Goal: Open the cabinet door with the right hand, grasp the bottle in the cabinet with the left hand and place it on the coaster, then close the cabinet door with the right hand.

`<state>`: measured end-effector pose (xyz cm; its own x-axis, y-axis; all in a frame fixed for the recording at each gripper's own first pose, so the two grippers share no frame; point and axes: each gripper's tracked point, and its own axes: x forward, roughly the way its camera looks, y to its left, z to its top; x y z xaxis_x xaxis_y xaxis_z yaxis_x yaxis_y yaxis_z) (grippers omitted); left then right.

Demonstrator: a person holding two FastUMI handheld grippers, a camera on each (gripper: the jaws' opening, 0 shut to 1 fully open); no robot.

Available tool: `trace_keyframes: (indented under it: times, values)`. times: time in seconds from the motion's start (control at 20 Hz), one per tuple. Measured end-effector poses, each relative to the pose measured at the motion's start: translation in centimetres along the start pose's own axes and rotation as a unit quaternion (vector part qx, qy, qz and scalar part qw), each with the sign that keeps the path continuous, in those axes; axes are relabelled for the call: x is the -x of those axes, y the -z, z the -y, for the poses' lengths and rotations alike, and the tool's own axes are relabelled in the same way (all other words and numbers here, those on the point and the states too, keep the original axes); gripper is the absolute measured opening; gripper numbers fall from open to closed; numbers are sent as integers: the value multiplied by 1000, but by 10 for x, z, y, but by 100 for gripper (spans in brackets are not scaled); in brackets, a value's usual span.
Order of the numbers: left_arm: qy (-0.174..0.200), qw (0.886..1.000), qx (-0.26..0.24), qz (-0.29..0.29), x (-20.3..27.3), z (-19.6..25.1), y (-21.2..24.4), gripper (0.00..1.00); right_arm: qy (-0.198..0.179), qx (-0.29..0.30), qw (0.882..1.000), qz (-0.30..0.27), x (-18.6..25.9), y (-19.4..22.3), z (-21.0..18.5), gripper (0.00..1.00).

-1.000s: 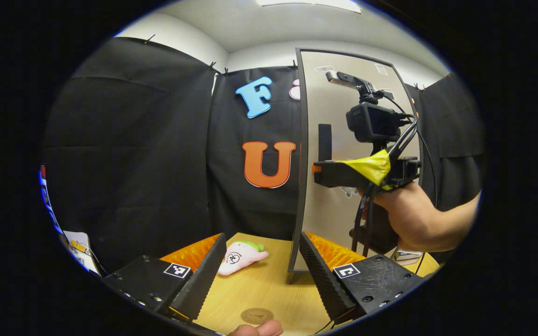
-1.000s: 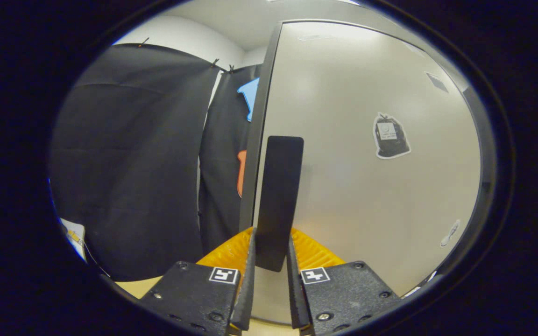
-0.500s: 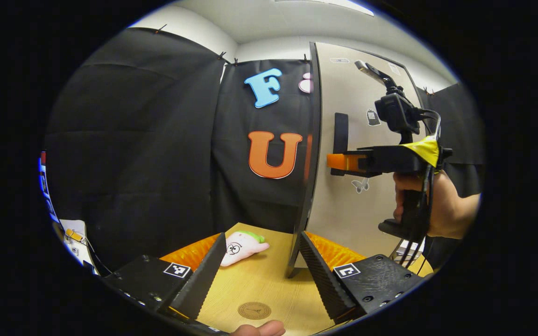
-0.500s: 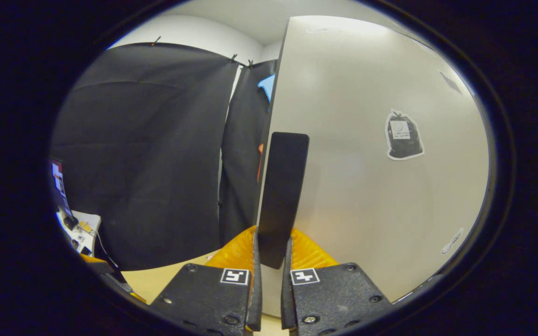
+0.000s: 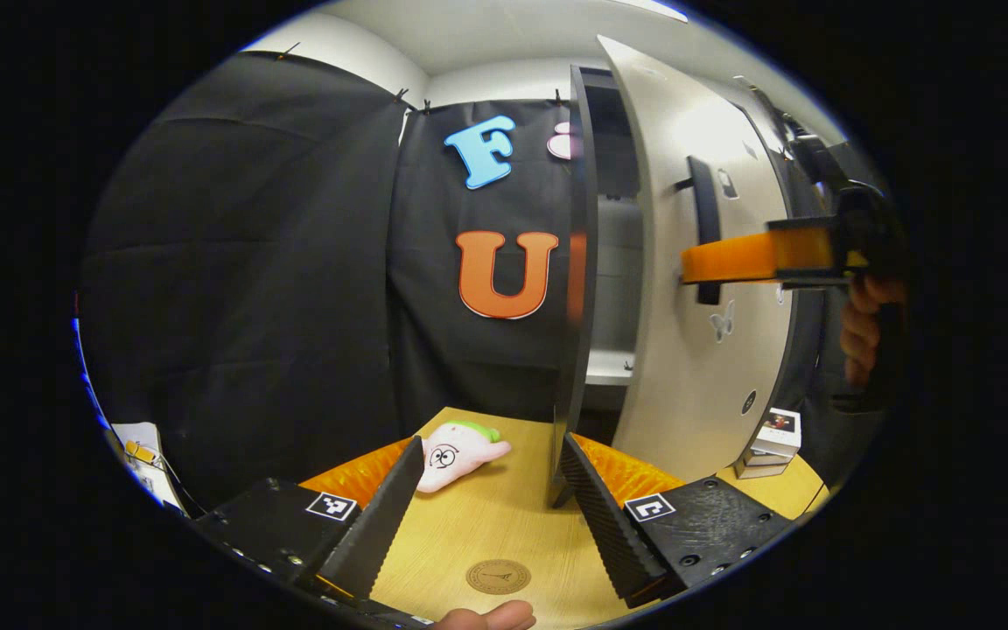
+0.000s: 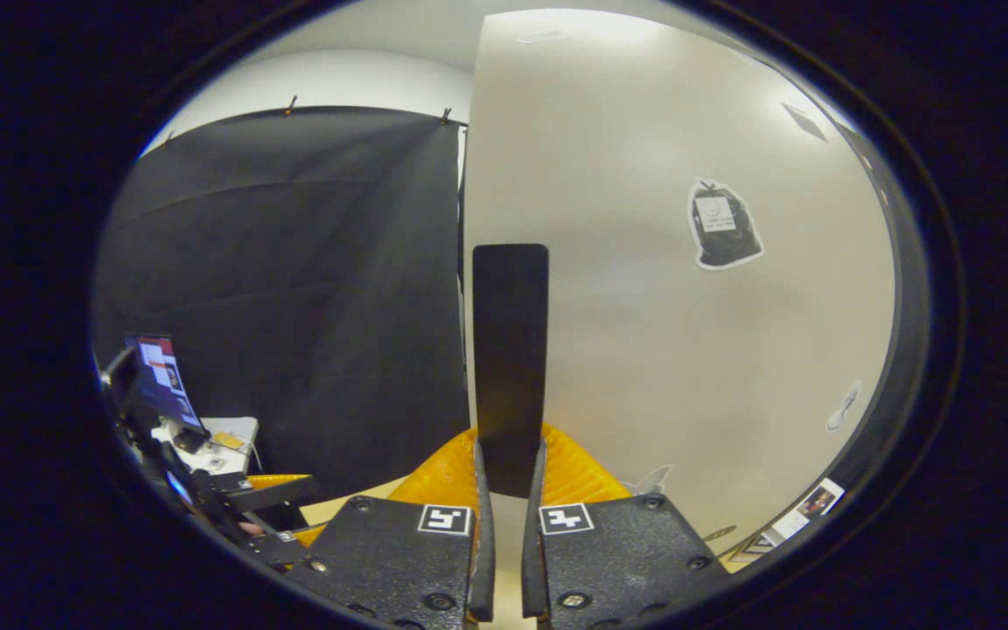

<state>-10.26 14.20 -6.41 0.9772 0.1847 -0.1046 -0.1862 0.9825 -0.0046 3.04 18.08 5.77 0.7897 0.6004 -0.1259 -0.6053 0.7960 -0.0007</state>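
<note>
Right gripper clamped on handle of cabinet door, door ajar. Left gripper gaping, empty, above table. Coaster between its fingers. Bottle unseen in cabinet gap.

cabinet interior: mostly hidden behind door | bottle: unseen

One round brown coaster, one pink plush toy, one grey cabinet door, two grippers.
</note>
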Motion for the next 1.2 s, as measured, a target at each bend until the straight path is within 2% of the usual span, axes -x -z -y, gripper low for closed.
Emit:
trace_keyframes:
  times: [0.15, 0.25, 0.45, 0.65, 0.85, 1.2]
  values:
    - [30, 999, -13, -2, -19, 2, -2, 95, -15, -10, 1000, -7, 21, 2, -6, 16]
    - [57, 998, -17, -5, -38, 14, -4, 95, -9, -14, 1000, -12, 35, 6, -7, 16]
    - [127, 991, -30, 1, -69, 67, -16, 95, 32, -33, 999, -17, 61, 11, -2, 16]
    - [170, 983, -37, 57, -92, 133, -56, 95, 56, -47, 997, 2, 75, 14, 5, 16]
    - [183, 979, -40, 74, -121, 192, -80, 95, 75, -50, 996, -4, 92, 18, 13, 15]
    - [148, 984, -49, 83, -195, 235, -94, 96, 123, -57, 991, -3, 126, 22, 16, 14]
